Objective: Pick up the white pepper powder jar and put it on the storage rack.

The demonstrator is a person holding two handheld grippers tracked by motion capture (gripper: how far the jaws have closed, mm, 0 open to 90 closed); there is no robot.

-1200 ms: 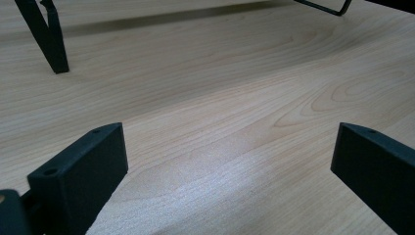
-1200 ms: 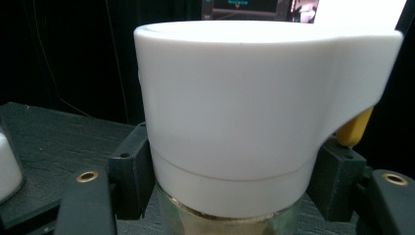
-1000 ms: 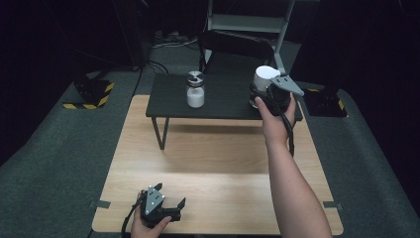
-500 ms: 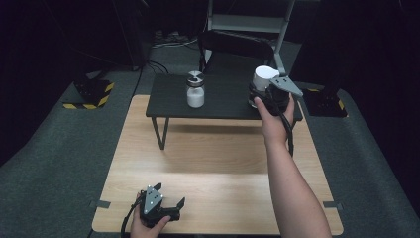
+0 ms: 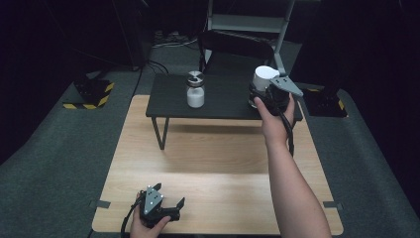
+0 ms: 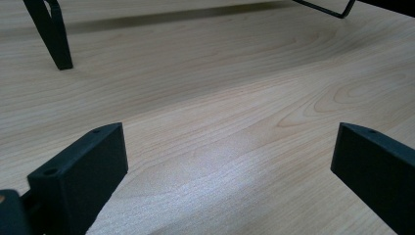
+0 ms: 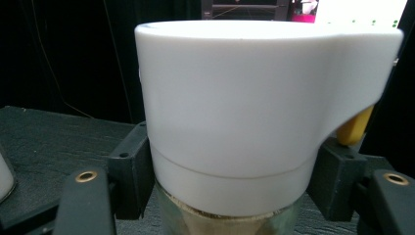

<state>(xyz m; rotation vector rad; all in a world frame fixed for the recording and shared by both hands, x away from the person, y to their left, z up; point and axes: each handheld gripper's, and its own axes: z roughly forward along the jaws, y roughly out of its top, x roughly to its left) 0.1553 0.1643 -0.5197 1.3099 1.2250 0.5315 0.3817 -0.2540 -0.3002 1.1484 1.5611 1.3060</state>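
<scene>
Dim surroundings, overhead-lit table; glare perhaps overexposed.

No readable text, labels, brands or numbers anywhere, only yellow-and-black hazard stripes (image 5: 89,101) on floor blocks far left and far right

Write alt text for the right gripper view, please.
A white-capped container stands upright on a black shelf, its cap between the right hand-held gripper's two black jaws, which have just been opening. Below the cap shows a clear body with pale contents; a dark backdrop lies behind.
</scene>
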